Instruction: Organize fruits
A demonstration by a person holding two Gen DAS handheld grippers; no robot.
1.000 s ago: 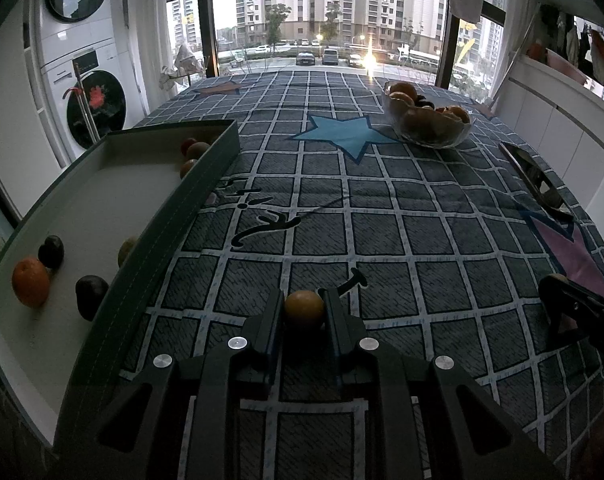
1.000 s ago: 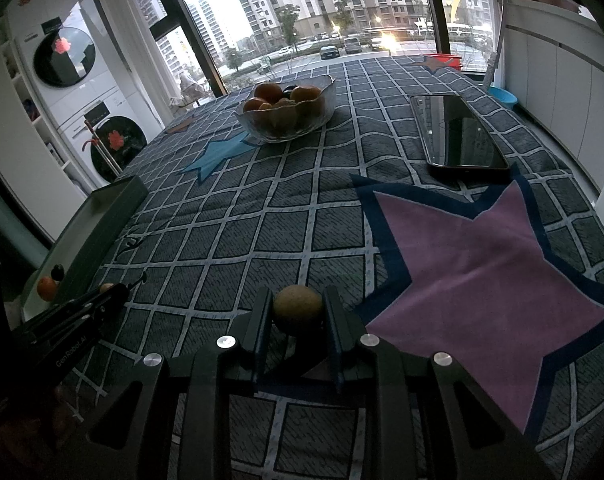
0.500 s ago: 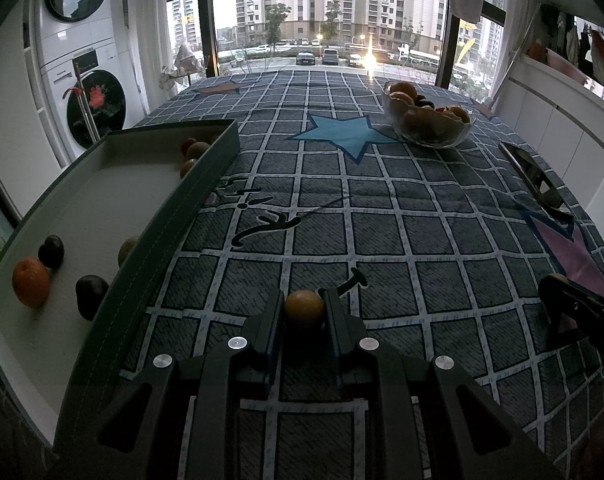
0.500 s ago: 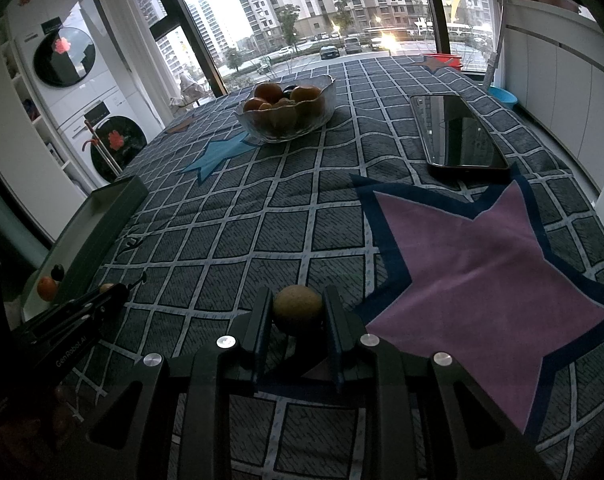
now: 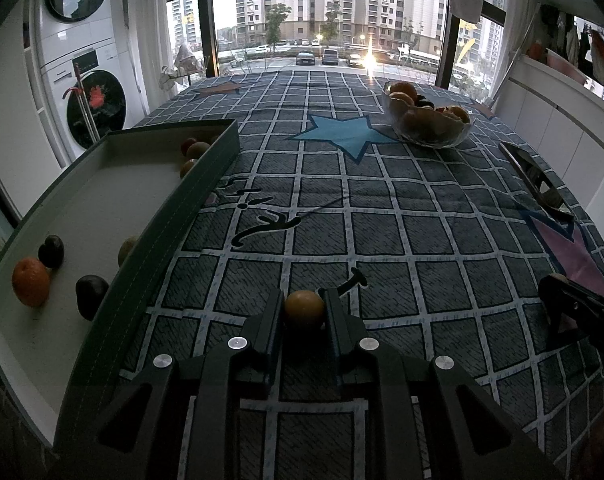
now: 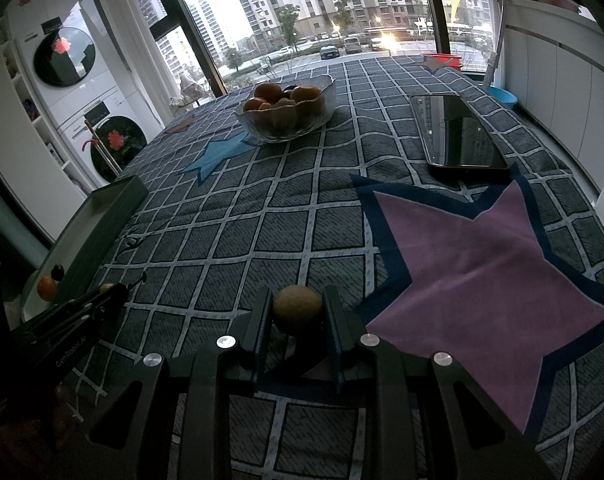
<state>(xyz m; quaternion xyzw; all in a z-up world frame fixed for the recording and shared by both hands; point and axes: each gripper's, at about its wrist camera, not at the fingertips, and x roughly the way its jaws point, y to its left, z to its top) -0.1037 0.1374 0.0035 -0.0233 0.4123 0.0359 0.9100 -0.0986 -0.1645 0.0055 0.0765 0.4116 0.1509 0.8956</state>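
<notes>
My left gripper (image 5: 304,306) is shut on a small orange-brown fruit (image 5: 304,307), held just above the checked cloth, right of the green box (image 5: 174,216). The box holds an orange (image 5: 30,287), dark plums (image 5: 90,296) and several small fruits at its far end (image 5: 194,151). My right gripper (image 6: 297,309) is shut on a small speckled yellow-brown fruit (image 6: 297,307) near the pink star. A glass bowl (image 5: 427,122) full of oranges and dark fruit stands at the far side; it also shows in the right wrist view (image 6: 288,110). The left gripper shows at lower left of the right wrist view (image 6: 110,294).
A dark phone or tablet (image 6: 459,136) lies on the cloth at the right. Stacked washing machines (image 5: 86,80) stand left of the table. White cabinets (image 6: 561,80) run along the right. The green box also shows in the right wrist view (image 6: 102,216).
</notes>
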